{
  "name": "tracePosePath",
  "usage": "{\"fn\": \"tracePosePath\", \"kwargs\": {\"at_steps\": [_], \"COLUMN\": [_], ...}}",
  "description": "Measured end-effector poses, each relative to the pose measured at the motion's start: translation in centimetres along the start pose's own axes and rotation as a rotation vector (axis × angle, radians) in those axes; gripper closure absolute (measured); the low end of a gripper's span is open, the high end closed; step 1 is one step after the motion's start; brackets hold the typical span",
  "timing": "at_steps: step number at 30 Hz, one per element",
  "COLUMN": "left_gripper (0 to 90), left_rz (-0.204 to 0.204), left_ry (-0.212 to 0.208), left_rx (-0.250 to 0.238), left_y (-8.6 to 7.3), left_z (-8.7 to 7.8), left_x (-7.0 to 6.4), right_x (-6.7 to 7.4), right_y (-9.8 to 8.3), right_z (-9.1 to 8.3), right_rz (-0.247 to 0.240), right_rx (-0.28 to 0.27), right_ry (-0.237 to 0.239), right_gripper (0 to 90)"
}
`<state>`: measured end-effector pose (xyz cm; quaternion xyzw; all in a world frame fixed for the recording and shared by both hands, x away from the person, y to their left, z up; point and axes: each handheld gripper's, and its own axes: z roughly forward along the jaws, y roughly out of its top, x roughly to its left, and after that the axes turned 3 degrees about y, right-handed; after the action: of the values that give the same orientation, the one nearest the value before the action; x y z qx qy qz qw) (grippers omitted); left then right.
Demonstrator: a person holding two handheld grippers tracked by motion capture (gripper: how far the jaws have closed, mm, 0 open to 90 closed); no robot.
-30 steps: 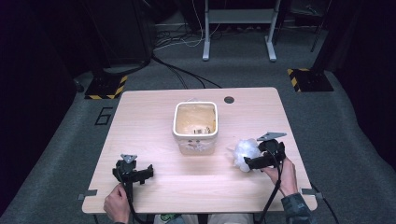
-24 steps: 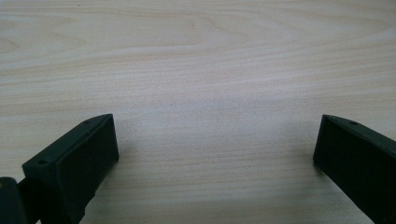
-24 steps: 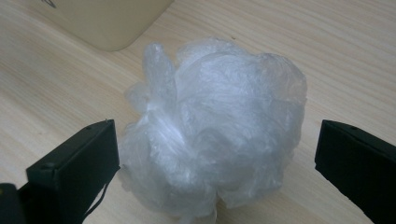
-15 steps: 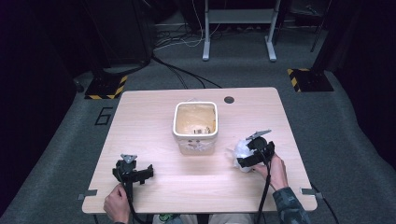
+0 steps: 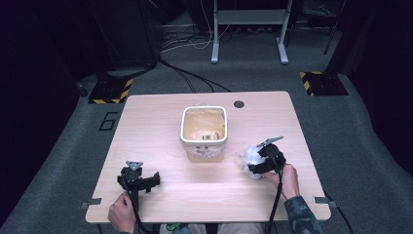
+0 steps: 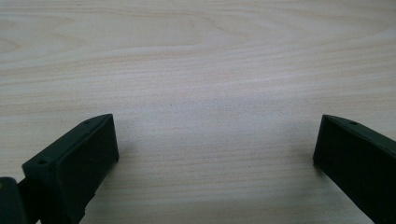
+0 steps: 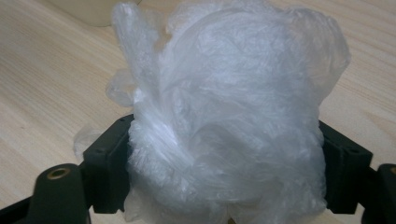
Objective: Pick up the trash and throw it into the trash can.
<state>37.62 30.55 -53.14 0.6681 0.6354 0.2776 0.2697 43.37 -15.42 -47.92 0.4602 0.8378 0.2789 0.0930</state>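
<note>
Crinkled translucent plastic bag point(image 7: 229, 116), bunched between right tongs point(image 7: 224, 163); left tongs point(image 6: 215, 158) wide over pale woodgrain table point(image 6: 196, 56).

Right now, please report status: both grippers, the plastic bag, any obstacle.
Left gripper open, resting on bare table. Right gripper jaws around crumpled plastic bag. Bin beyond, path clear.

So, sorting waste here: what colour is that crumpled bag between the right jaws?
Translucent white plastic bag, clearest in the right gripper view.
</note>
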Motion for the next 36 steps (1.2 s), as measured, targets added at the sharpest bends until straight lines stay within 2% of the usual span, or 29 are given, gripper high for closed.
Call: {"fn": "tracePosePath", "kwargs": {"at_steps": [6, 10, 18, 23, 28, 31, 32, 33, 36], "left_gripper": [0.0, 0.0, 0.0, 0.0, 0.0, 0.0, 0.0, 0.0, 0.0], "left_rz": [0.0, 0.0, 0.0, 0.0, 0.0, 0.0, 0.0, 0.0, 0.0], "left_ry": [0.0, 0.0, 0.0, 0.0, 0.0, 0.0, 0.0, 0.0, 0.0], "left_rx": [0.0, 0.0, 0.0, 0.0, 0.0, 0.0, 0.0, 0.0, 0.0], "left_y": [0.0, 0.0, 0.0, 0.0, 0.0, 0.0, 0.0, 0.0, 0.0], "left_z": [0.0, 0.0, 0.0, 0.0, 0.0, 0.0, 0.0, 0.0, 0.0], "left_x": [0.0, 0.0, 0.0, 0.0, 0.0, 0.0, 0.0, 0.0, 0.0], "right_x": [-0.4, -0.3, -0.5, -0.3, 0.0, 0.2, 0.2, 0.3, 0.5], "right_y": [-0.1, -0.1, -0.3, 0.2, 0.6, 0.8, 0.9, 1.0, 1.3], "right_z": [0.0, -0.2, -0.8, -2.5, -3.5, -4.1, -4.2, -4.3, -4.8], "right_rz": [0.008, 0.006, 0.017, 0.01, -0.002, 0.009, -0.007, 0.0, -0.019], "right_rx": [0.0, 0.002, -0.042, -0.092, -0.118, -0.128, -0.134, -0.135, -0.141], "right_ry": [0.021, 0.019, 0.033, 0.033, 0.03, 0.032, 0.031, 0.032, 0.035], "right_gripper": [26.6, 29.7, 31.3, 31.3, 31.3, 31.3, 31.3, 31.3, 31.4]}}
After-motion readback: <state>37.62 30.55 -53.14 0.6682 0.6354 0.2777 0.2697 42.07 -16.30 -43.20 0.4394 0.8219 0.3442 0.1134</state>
